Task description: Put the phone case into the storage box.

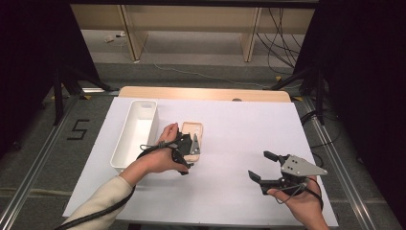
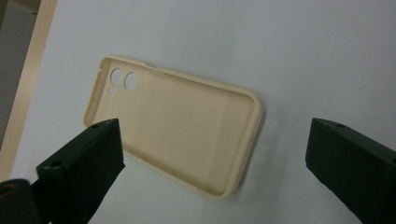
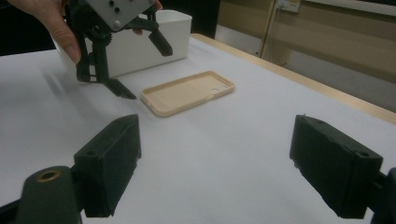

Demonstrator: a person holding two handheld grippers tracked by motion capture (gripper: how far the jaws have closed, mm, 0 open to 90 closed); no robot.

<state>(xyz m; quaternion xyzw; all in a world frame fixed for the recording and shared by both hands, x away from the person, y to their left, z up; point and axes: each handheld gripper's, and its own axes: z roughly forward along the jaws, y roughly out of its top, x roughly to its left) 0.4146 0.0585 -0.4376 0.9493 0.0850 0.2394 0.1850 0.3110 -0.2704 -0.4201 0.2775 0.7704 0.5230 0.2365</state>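
Matt beige soft-plastic phone case (image 2: pixel 187 135)

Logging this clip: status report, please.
Left gripper open, poised over the phone case, not gripping. Right gripper open, idle on the sheet. Case lies flat, hollow side up, beside the white bin. Nothing obstructing.

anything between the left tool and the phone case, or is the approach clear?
Nothing visible in the way. The left tool hangs open just over the near end of the beige phone case, which lies flat and hollow side up on the white sheet. The white bin stands off to the side, apart from the case.
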